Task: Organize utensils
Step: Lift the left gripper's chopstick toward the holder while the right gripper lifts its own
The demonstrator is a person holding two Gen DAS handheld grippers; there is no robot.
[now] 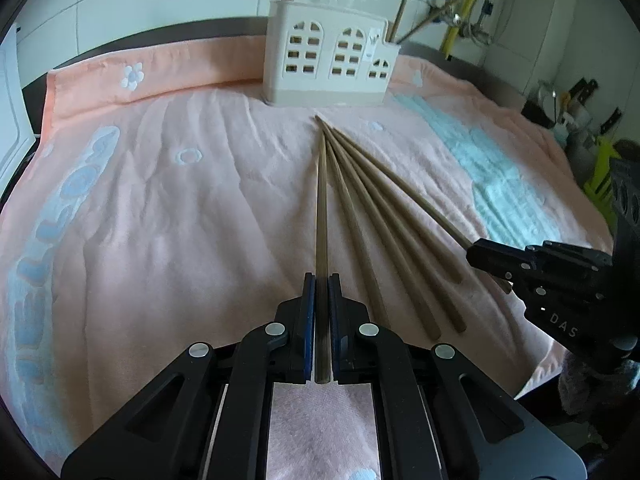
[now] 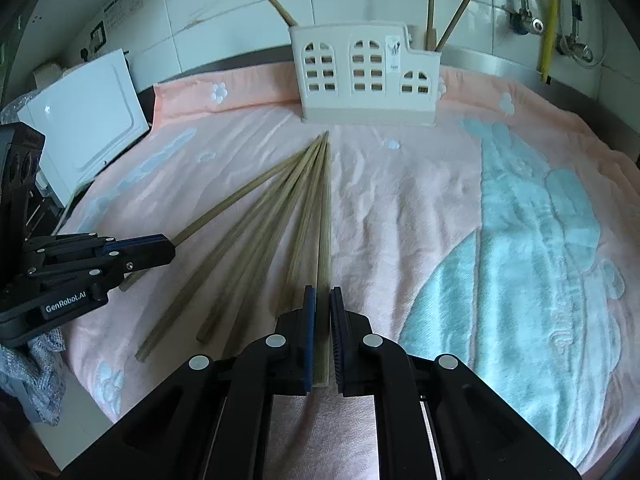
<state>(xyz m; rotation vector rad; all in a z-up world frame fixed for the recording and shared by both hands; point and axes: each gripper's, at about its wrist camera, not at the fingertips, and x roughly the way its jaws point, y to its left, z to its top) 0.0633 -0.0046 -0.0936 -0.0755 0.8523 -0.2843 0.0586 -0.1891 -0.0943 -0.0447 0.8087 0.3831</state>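
Note:
Several brown chopsticks fan out on a pink towel (image 1: 180,220), their tips meeting in front of a white house-shaped holder (image 1: 328,60) (image 2: 368,76). My left gripper (image 1: 322,278) is shut on the leftmost chopstick (image 1: 322,208), which runs straight ahead between the pads. In the right wrist view, the left gripper (image 2: 170,246) comes in from the left. My right gripper (image 2: 323,292) is shut on the rightmost chopstick (image 2: 325,216); the left wrist view shows the right gripper (image 1: 472,252) at the right. Three loose chopsticks (image 2: 256,240) lie between the two held ones. More chopsticks stand in the holder.
A white box-like appliance (image 2: 88,128) stands off the towel's left edge. A tiled wall with a yellow pipe (image 2: 550,12) and taps rises behind the holder. Dark clutter (image 1: 576,112) sits far right. A grey cloth (image 2: 36,368) hangs at the near left.

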